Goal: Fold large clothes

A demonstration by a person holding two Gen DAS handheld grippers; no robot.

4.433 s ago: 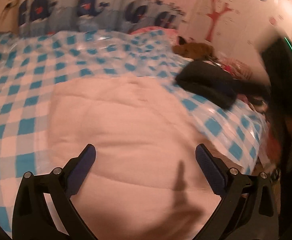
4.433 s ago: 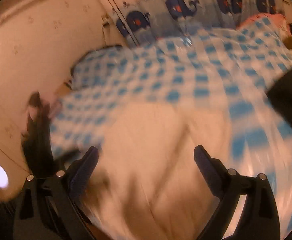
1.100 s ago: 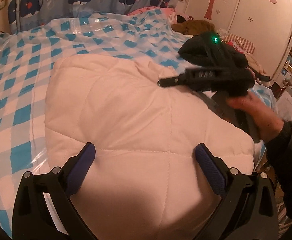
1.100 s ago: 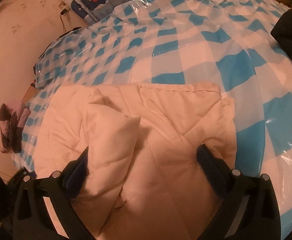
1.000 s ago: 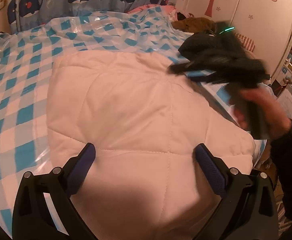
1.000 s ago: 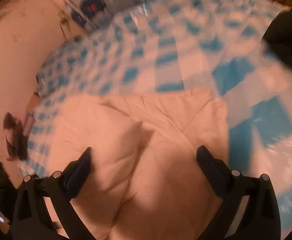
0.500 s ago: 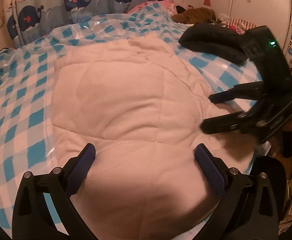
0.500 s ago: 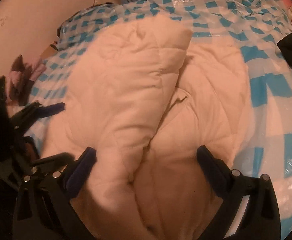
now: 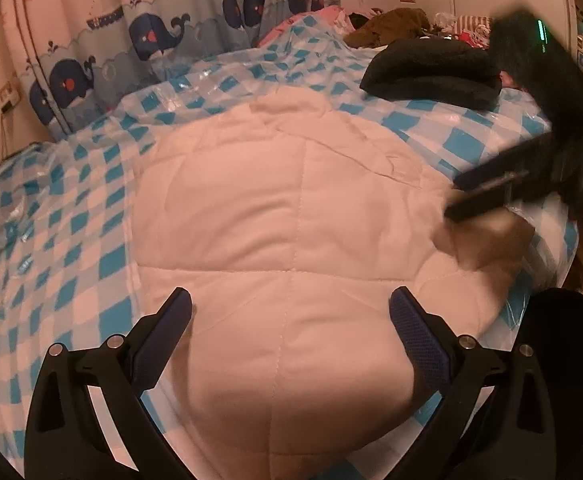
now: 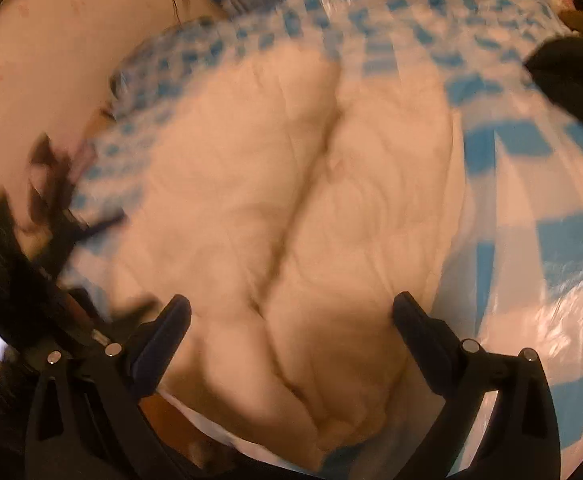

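A white quilted padded garment (image 9: pixel 291 220) lies folded on the blue-and-white checked bed cover (image 9: pixel 71 220). My left gripper (image 9: pixel 291 312) is open and empty, hovering over its near end. My right gripper (image 10: pixel 291 312) is open and empty above the same garment (image 10: pixel 291 200), where a dark fold crease runs down the middle. The right gripper also shows blurred in the left wrist view (image 9: pixel 503 188), at the garment's right edge. The left gripper shows blurred at the left of the right wrist view (image 10: pixel 71 232).
A folded black garment (image 9: pixel 431 68) lies on the bed at the back right. A brown item (image 9: pixel 391 20) and pink bedding lie behind it. A whale-print curtain (image 9: pixel 151 40) hangs at the back. The bed edge is near right, beside a dark round object (image 9: pixel 559 328).
The right gripper has swung down and in to the garment's right edge, moving fast and blurred. The left gripper has drawn back slightly. The garment lies much as before.
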